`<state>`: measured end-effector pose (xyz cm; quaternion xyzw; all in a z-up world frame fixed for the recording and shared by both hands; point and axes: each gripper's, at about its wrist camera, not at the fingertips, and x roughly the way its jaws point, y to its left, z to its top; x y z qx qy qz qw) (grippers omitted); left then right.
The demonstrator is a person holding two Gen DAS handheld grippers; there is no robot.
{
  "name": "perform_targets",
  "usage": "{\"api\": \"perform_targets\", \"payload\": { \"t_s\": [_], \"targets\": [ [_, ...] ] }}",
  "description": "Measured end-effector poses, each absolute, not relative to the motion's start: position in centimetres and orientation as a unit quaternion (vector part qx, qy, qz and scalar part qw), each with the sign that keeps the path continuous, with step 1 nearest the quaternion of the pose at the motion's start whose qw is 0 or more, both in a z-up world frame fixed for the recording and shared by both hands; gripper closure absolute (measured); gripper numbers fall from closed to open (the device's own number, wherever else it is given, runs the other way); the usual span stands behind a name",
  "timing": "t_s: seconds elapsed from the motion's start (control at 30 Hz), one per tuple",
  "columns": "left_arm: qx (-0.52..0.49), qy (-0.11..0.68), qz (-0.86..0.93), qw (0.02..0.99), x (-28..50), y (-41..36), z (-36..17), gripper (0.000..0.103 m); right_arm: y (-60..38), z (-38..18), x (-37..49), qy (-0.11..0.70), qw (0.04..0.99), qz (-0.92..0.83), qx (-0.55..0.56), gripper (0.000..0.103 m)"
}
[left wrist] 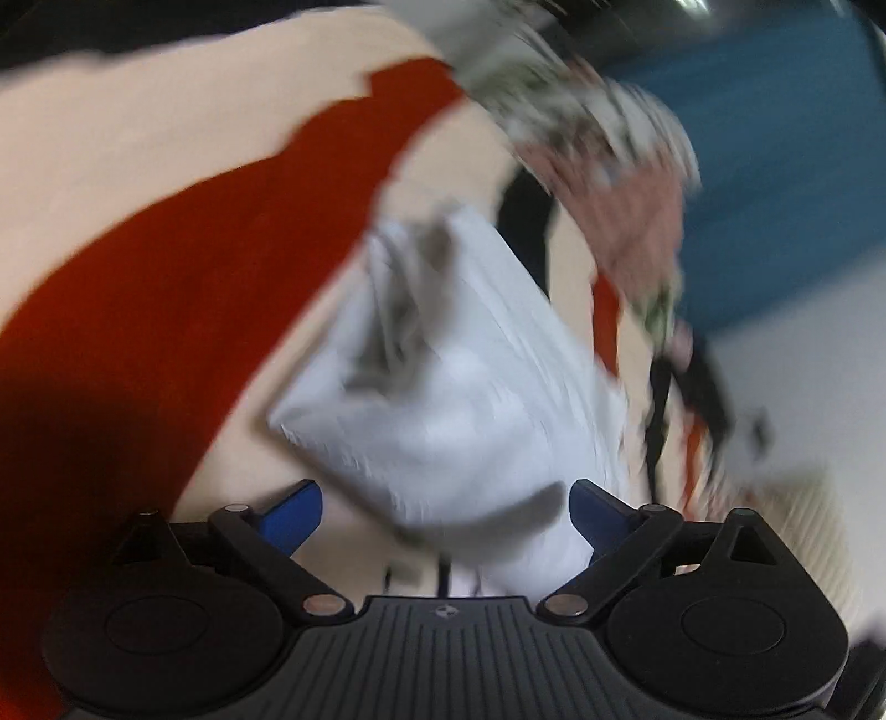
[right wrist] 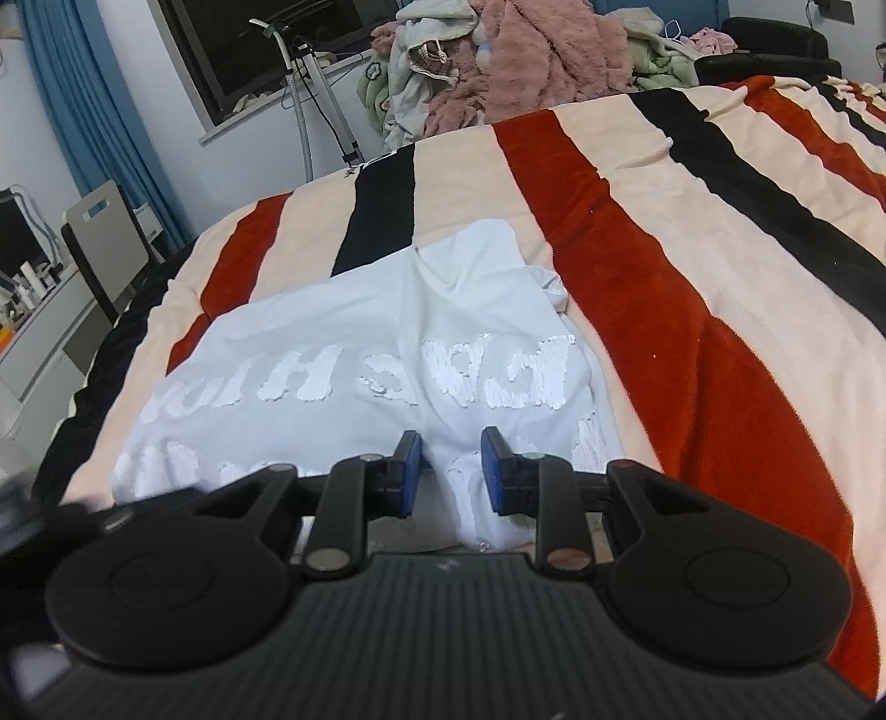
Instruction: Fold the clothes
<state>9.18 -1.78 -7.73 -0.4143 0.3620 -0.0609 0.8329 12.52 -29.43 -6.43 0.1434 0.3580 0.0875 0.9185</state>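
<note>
A white T-shirt (right wrist: 343, 354) with raised white lettering lies spread on a striped blanket (right wrist: 637, 266) on the bed. My right gripper (right wrist: 451, 471) sits low over the shirt's near edge. Its blue pads (right wrist: 408, 471) are drawn close together, and a ridge of shirt fabric rises between them. The left wrist view is heavily motion-blurred. It shows the white T-shirt (left wrist: 459, 387) bunched just ahead of my left gripper (left wrist: 446, 512). That gripper's blue fingers (left wrist: 293, 515) are spread wide, and cloth trails loosely down between them.
A heap of pink, green and grey clothes (right wrist: 498, 61) is piled at the far end of the bed. A chair (right wrist: 105, 243) and a desk (right wrist: 39, 327) stand to the left, beside a blue curtain (right wrist: 83, 111) and a dark window (right wrist: 266, 44).
</note>
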Motion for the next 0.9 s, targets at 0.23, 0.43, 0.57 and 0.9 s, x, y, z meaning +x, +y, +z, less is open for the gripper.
{"api": "perform_targets", "payload": {
  "t_s": [0.23, 0.43, 0.57, 0.9],
  "targets": [
    [-0.438, 0.323, -0.034, 0.838, 9.5, -1.2, -8.1, 0.040, -29.4, -6.3, 12.5, 0.357, 0.918, 0.085, 0.148, 0.077],
    [-0.442, 0.304, -0.041, 0.843, 8.9, -1.6, -7.7, 0.065, -30.6, -5.0, 12.3, 0.347, 0.905, 0.102, 0.226, 0.063],
    [-0.459, 0.304, -0.040, 0.834, 8.8, -1.5, -7.9, 0.068, -32.9, -4.9, 11.9, 0.341, 0.835, 0.174, 0.395, 0.011],
    [-0.472, 0.304, -0.039, 0.826, 9.1, -0.6, -8.8, 0.068, -33.3, -11.3, 12.8, 0.434, 0.687, 0.189, 0.552, 0.009]
  ]
}}
